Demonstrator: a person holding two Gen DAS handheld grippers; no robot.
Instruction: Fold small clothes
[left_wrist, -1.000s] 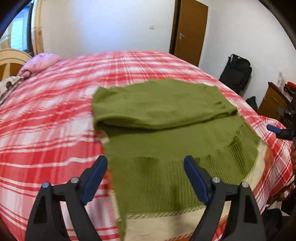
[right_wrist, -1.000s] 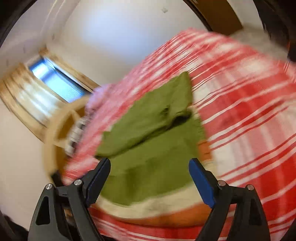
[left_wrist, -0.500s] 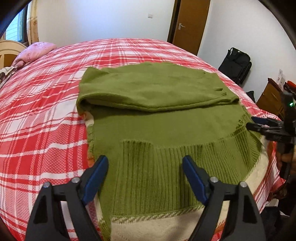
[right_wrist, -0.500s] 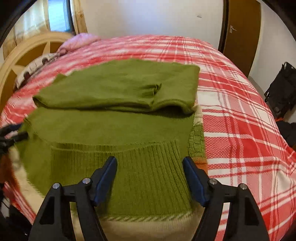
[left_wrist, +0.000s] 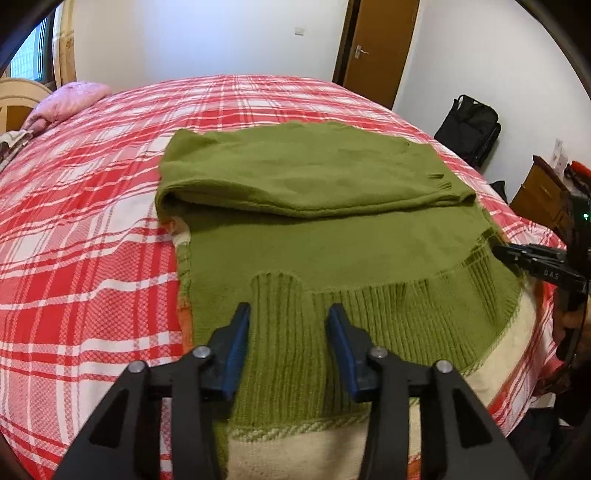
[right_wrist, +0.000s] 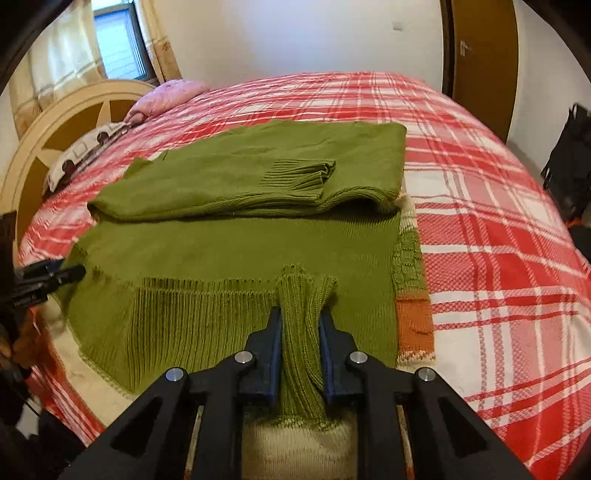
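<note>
Gripping along the ribbed hem, both grippers are working the near edge of the green sweater (left_wrist: 317, 229), which is lying across the red plaid bedspread (left_wrist: 92, 258) in the centre of both views, with a cream and orange knit (right_wrist: 413, 325) showing beneath its lower and side edges.

The right gripper (right_wrist: 300, 325), at lower centre of its view, is closing, its blue pads already pinching a raised ridge of ribbing. The left gripper (left_wrist: 288, 317), at lower centre of its own view, is also closing; a hump of hem is sitting between its pads, which are apparently not yet pressing it.

The two are taking the same edge at separate places, presumably so the hem can be raised evenly and carried over without sagging.

The sweater's long axis is running side to side across each frame. Its hem is facing the bottom of the frame. The upper portion is already lying folded toward the middle, a ribbed cuff (right_wrist: 295, 173) resting on top, pointing right.
</note>
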